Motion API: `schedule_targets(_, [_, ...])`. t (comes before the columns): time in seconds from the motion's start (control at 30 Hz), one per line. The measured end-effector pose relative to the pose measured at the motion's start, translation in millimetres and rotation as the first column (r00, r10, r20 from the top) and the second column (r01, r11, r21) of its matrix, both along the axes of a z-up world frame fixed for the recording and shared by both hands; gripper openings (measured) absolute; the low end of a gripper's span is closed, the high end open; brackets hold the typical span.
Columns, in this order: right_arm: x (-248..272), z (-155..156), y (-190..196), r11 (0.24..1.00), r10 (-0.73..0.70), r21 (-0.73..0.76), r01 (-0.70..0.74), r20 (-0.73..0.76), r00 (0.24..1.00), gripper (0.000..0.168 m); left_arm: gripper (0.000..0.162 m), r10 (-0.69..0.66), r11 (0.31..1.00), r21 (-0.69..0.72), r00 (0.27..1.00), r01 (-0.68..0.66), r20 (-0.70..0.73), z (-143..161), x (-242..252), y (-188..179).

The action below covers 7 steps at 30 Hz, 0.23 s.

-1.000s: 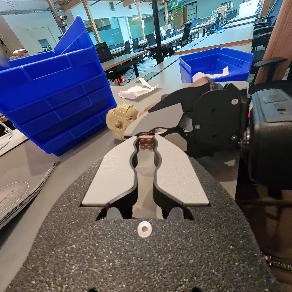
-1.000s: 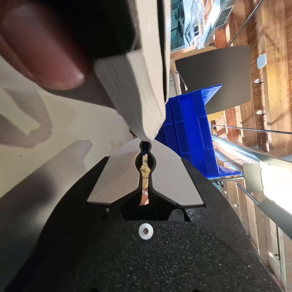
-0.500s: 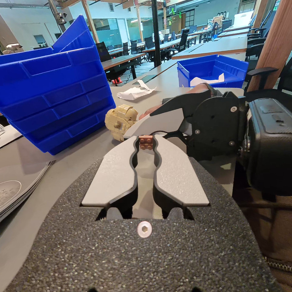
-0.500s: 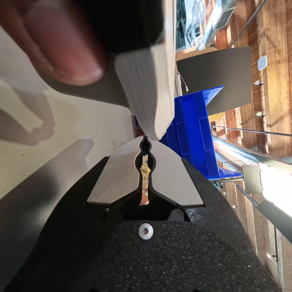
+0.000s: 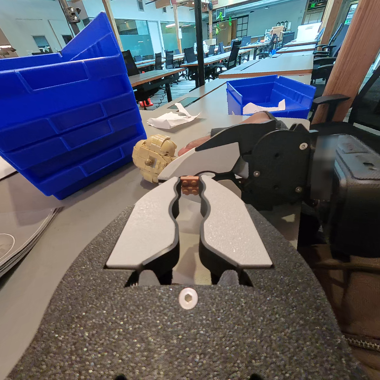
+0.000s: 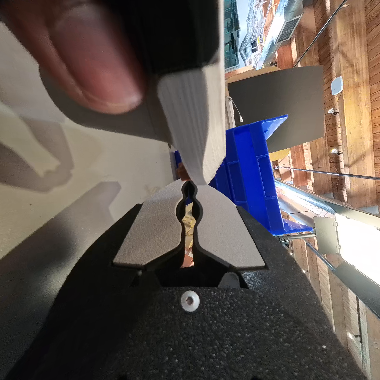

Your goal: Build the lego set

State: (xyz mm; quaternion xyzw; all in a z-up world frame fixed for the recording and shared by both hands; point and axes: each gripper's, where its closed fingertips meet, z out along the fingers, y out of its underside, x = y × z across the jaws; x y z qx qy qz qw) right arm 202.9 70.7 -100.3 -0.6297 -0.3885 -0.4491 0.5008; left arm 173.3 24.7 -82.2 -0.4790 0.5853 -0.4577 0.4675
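You work on a grey tabletop (image 5: 115, 205) in an open office. Your left tool (image 5: 189, 185) pinches a small brown plate (image 5: 190, 186) at its fingertips, narrowly open around it. Just beyond the plate, your right tool (image 6: 190, 183) lies sideways, nearly closed with nothing visibly gripped. Keep the plate level and steady, and judge whether it needs reseating. Past the plate sits the tan lego model (image 5: 155, 157), beside the blue bins (image 5: 67, 115).
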Motion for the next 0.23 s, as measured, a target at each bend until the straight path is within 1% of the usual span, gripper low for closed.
schedule_targets(0.23, [-2.4,1.4,0.2,1.000,0.013,0.010,-0.013,-0.003,1.000,0.003,0.016,-0.032,0.998,-0.063,0.999,0.032,-0.004,0.5,0.3,-0.6])
